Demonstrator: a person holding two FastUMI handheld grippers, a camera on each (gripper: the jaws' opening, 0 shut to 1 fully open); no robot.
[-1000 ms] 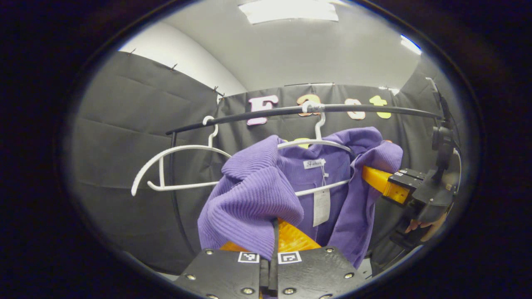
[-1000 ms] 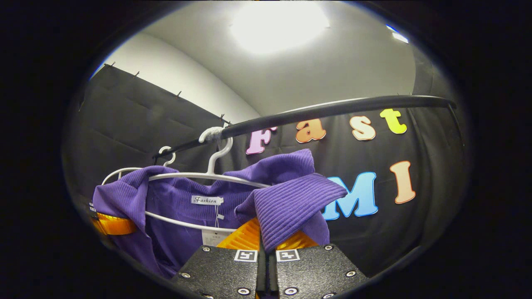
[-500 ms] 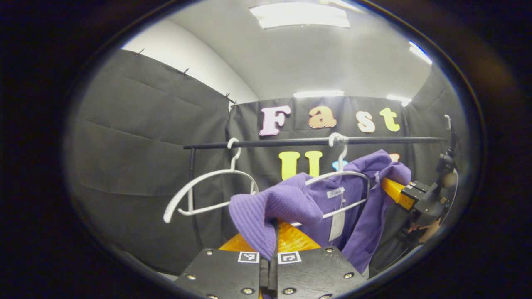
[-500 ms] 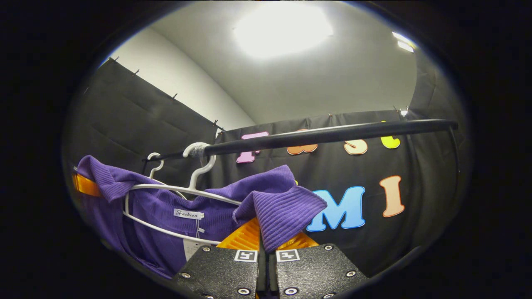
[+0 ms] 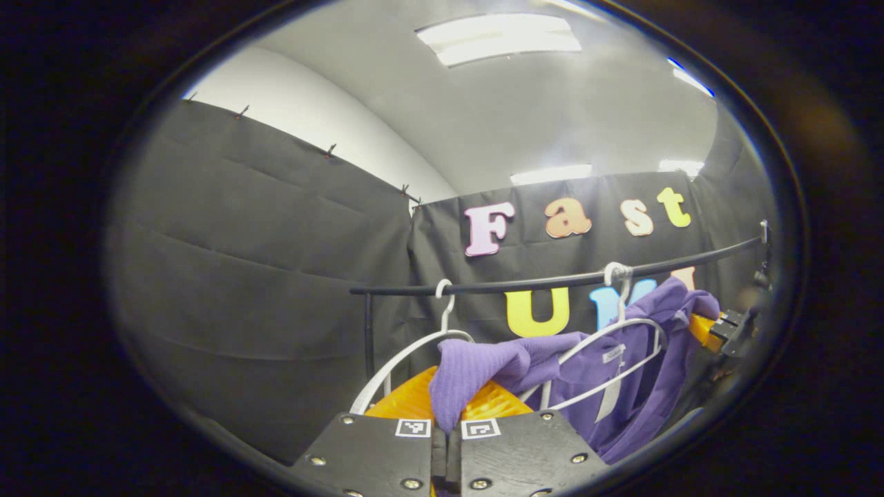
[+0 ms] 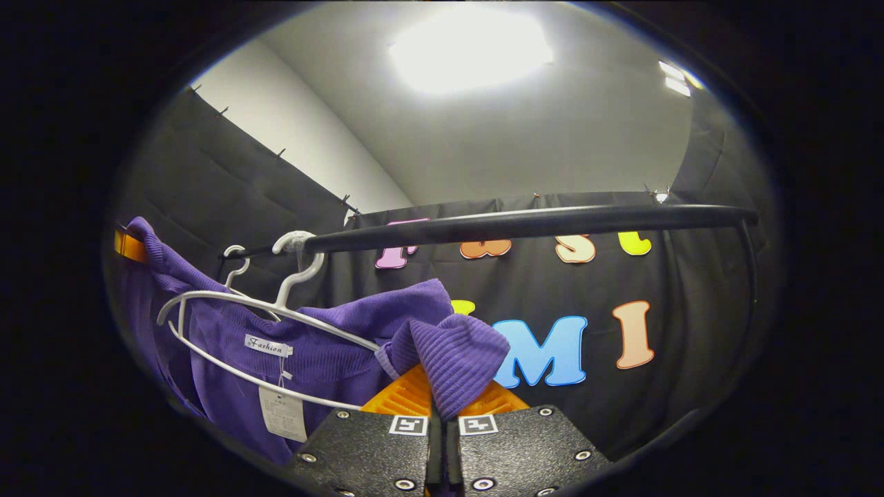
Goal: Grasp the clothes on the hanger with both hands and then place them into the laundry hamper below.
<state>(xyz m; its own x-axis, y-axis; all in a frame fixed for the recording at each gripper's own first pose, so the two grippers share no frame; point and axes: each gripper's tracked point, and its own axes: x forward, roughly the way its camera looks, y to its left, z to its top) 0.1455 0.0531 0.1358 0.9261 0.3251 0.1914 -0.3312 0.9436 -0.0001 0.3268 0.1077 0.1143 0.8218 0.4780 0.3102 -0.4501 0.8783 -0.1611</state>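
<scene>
Sweater [image 5: 483, 366] pulled off hanger [image 5: 608, 345], pinched between both jaws

Purple sweater [image 6: 324, 352] hem (lower part) cut off.

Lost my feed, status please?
Left tongs shut on purple sweater. Right tongs shut on it too. Sweater still draped around white hanger on rail.

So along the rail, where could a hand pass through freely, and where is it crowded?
Free: under the rail, right of the purple sweater in the right gripper view. Crowded: both white hangers, with left gripper and right gripper gripping its shoulders.
</scene>
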